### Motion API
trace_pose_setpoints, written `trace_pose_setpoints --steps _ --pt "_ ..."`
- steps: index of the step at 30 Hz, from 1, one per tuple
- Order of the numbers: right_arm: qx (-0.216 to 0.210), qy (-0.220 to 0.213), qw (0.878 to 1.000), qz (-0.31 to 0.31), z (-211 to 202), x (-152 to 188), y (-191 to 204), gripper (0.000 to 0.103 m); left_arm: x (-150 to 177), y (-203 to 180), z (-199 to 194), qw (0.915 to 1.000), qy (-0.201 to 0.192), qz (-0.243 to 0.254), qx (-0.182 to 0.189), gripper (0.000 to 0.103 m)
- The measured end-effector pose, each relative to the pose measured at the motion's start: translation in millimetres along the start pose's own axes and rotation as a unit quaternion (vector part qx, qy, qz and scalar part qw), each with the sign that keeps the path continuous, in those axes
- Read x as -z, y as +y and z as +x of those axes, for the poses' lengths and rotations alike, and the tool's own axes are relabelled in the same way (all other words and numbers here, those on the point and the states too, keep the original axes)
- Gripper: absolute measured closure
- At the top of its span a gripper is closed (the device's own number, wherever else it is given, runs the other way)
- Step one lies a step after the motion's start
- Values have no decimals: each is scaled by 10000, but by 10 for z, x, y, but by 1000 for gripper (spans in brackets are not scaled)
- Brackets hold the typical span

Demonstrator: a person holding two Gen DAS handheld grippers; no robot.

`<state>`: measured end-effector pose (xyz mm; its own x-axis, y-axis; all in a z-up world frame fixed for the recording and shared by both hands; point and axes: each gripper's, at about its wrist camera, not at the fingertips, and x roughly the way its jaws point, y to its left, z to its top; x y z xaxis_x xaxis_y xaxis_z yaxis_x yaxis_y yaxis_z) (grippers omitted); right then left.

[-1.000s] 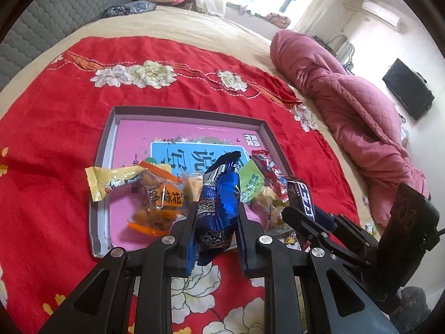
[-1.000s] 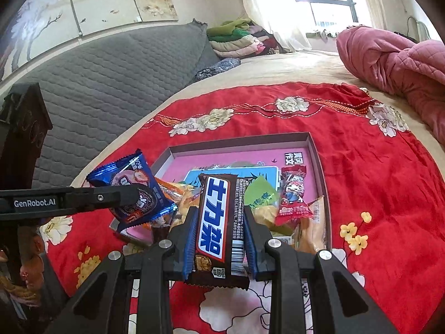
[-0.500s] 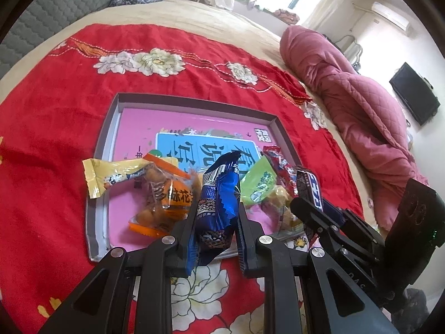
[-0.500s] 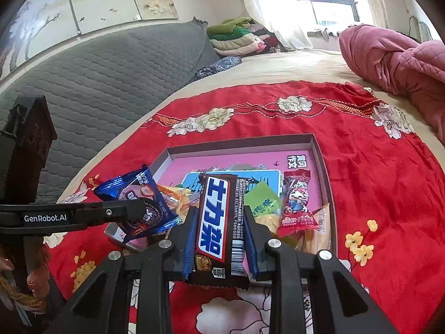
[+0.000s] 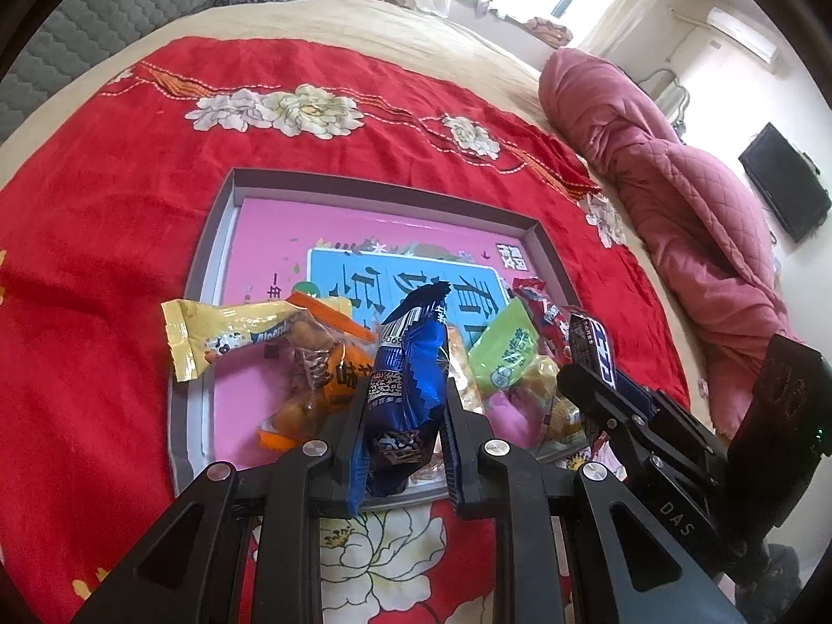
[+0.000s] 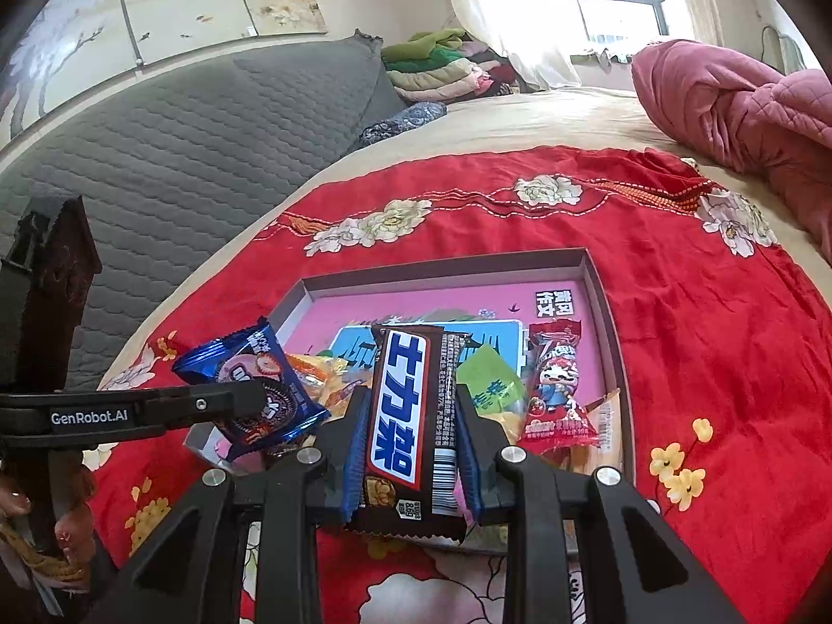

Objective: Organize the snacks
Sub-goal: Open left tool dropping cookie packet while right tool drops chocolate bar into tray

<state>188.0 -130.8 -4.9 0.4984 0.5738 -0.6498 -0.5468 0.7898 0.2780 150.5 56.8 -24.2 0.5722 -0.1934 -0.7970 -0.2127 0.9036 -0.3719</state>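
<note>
My left gripper [image 5: 400, 411] is shut on a blue cookie packet [image 5: 405, 379], held on edge above the near rim of a grey tray [image 5: 385, 192] with a pink lining. My right gripper [image 6: 411, 431] is shut on a dark chocolate bar [image 6: 411, 411], held over the tray's [image 6: 603, 301] near right part. Each gripper shows in the other's view: the right one with its bar [image 5: 593, 348] and the left one with its blue packet [image 6: 255, 390]. In the tray lie a yellow packet [image 5: 218, 333], an orange nut bag [image 5: 322, 379], a green packet [image 5: 507, 353] and a red packet [image 6: 556, 385].
The tray sits on a red flowered cloth [image 5: 104, 218] spread over a bed. A pink quilt [image 5: 691, 208] lies bunched at the right. A grey padded headboard [image 6: 182, 151] and folded blankets [image 6: 442, 67] are at the back.
Both grippers have moved forward and a little closer over the tray's near part, each still holding its snack. The snacks in the tray have not moved.
</note>
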Motion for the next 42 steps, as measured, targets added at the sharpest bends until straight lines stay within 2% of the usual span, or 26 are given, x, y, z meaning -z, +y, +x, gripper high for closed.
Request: trace_pose_setpoints --steps 10,14,16,19,28,32,35,38,42 --pt "25 209 9998 -19 166 7 -4 72 -6 43 2 10000 -15 -75 -28 78" --pt "17 355 9994 27 237 40 -17 72 -13 74 9 9999 2 -144 -88 75" --pt "25 351 9994 35 242 43 -20 72 -16 89 7 9998 6 -170 -122 69" --pt "7 306 9995 68 224 28 -28 63 -18 98 -14 9997 -18 -189 -133 60" --pt "-42 -28 10000 58 25 -42 24 51 -45 28 -237 9992 -255 1 -304 43" --pt "65 -102 9999 -4 -93 -26 80 45 -15 -32 -351 9984 -339 148 -423 38" --pt "174 -78 9998 50 -197 29 94 39 38 -83 -428 9978 -342 260 -504 28" --pt "327 -27 9993 163 -304 127 77 32 150 -143 -507 9955 -372 410 -763 27" --pt "565 140 9977 348 -420 254 69 23 370 -180 -534 9943 -336 410 -926 26"
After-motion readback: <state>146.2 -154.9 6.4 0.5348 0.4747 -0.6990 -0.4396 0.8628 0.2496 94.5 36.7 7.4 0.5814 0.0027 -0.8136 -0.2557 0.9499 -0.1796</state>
